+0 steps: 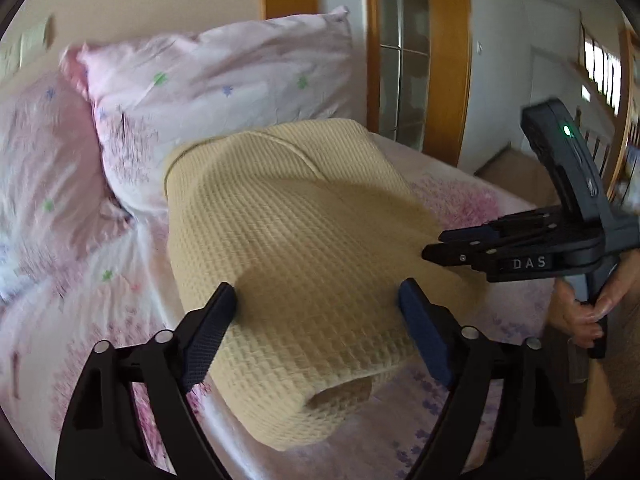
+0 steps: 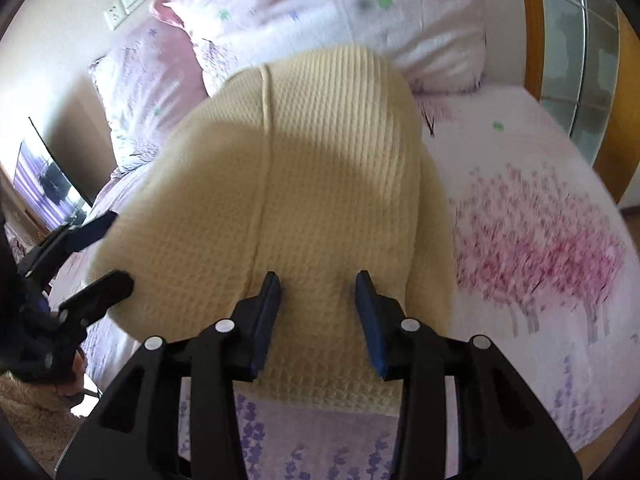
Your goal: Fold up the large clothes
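Both grippers hang over a cream waffle-knit garment that lies folded into a thick bundle on the floral bedsheet.

Taking that bundle as the landmark, the left gripper sits over its near left end, jaws spread wide with nothing between the blue pads; one pad lies at the bundle's left edge, the other over its top. A rolled fold opening shows at the bundle's near end, just below this gripper. From the right wrist view the same tool appears at the bundle's left side, its fingers apart.

The right gripper hovers above the bundle's near edge, to the right of a raised seam running along the fabric. Its jaws are parted and hold nothing, though whether the tips actually press into the cloth is hard to tell from this angle. In the left wrist view it reaches in from the bundle's right, held by a bare hand.

Behind the bundle, two pink floral pillows lean against the wall. To the far right of it stands a wooden door frame with glass panes.
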`<state>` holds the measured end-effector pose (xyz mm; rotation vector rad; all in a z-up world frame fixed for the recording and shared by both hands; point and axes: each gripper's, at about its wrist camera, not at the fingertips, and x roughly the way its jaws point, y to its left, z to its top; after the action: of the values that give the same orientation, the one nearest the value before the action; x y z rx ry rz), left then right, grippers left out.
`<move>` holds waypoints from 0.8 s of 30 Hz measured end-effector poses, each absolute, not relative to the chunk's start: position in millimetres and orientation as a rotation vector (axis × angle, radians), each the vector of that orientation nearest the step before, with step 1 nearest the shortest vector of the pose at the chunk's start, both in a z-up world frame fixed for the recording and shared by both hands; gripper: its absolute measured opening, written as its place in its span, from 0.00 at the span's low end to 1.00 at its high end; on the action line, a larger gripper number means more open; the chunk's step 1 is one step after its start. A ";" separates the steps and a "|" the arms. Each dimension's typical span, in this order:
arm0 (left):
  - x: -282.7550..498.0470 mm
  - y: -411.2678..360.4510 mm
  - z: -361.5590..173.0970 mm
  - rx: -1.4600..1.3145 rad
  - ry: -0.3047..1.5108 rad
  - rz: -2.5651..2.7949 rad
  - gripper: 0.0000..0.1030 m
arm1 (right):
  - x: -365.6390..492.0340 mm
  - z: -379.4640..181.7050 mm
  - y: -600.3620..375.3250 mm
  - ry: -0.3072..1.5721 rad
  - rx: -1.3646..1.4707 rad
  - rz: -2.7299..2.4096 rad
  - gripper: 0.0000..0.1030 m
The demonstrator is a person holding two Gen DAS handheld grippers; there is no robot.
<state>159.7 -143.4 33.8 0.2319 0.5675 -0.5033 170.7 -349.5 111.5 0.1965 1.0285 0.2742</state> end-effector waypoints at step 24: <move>167.7 -118.0 43.7 0.113 0.523 -0.289 0.90 | 131.1 122.1 -364.8 0.870 0.243 0.213 0.45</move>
<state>167.7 -118.0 43.7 0.1133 0.5230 -0.2886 131.1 -364.8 122.1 0.2432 0.8698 0.2129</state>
